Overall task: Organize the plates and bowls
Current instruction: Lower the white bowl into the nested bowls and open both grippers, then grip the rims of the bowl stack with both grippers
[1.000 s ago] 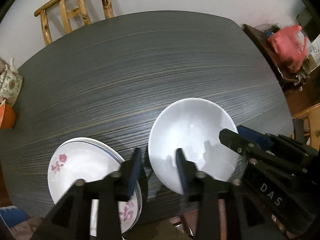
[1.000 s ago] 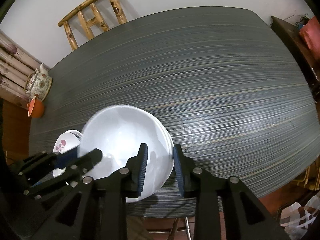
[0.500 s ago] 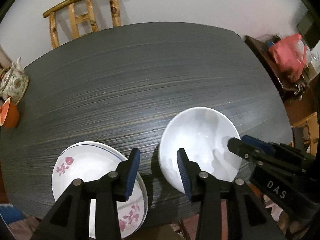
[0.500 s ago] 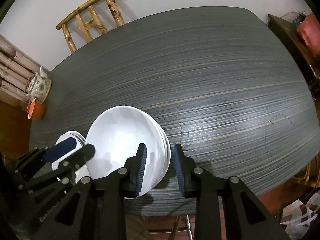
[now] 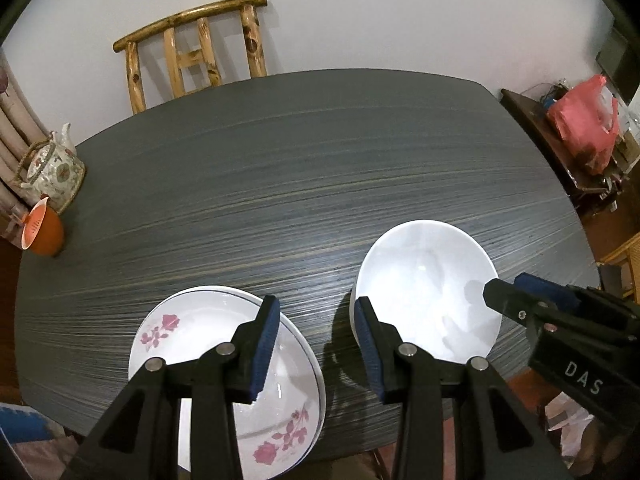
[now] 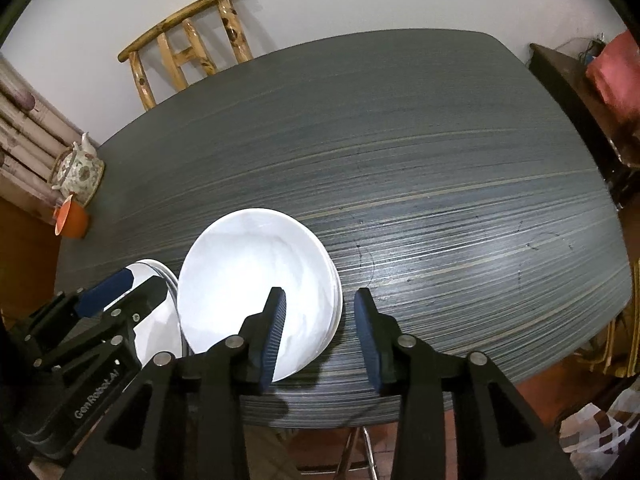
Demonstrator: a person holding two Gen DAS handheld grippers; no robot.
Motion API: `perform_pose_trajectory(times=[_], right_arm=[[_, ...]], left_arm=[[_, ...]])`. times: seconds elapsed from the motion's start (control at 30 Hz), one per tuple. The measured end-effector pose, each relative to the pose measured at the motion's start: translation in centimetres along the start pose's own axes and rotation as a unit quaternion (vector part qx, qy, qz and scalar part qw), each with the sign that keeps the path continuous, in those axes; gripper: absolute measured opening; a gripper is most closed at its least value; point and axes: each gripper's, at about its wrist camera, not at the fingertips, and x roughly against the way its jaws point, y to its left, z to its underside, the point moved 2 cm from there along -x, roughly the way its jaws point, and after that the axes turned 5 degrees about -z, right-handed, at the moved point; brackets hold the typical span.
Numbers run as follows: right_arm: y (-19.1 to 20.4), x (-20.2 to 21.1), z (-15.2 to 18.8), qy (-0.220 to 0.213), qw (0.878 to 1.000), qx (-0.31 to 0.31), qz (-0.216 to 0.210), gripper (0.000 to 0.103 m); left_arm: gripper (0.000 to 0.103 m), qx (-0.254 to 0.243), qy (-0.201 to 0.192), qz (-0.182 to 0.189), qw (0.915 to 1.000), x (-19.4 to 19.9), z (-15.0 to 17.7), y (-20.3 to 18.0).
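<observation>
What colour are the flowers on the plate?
Pink, on a white plate with a thin blue line round its rim. The left wrist view shows them best.

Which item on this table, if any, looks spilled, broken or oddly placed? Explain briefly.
Nothing looks spilled or broken. The plain white bowls sit nested and upright near the table's front edge, beside the flowered plates. The orange cup leans against the teapot, tilted.

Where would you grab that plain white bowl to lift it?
By its thin rim, I'd say. The white bowl is wide and smooth, so only the edge fits between two fingers. The near-right edge is handiest: the right gripper, whose jaws have just been opening, already straddles it there, one finger inside, one outside.
</observation>
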Motion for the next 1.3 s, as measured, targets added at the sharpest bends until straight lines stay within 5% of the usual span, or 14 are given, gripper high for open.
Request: perform_pose_trajectory(times=[0.37, 0.8, 1.3], right_arm=[[0.8, 1.0, 0.6, -0.026, 1.000, 0.005, 0.007, 0.045], [-0.7, -0.4, 0.9, -0.002, 1.000, -0.019, -0.007, 0.045], [-3.3, -2.6, 2.0, -0.005, 0.994, -0.100, -0.043, 0.045]], left_arm=[[0.040, 0.002, -0.009, 0.000, 1.0000, 0.3, 0.4, 0.0], [0.040, 0.079, 0.062, 0.109, 0.9890, -1.8, -0.5, 1.1], [0.040, 0.125, 0.093, 0.160, 0.9747, -5.0, -1.6, 1.6]])
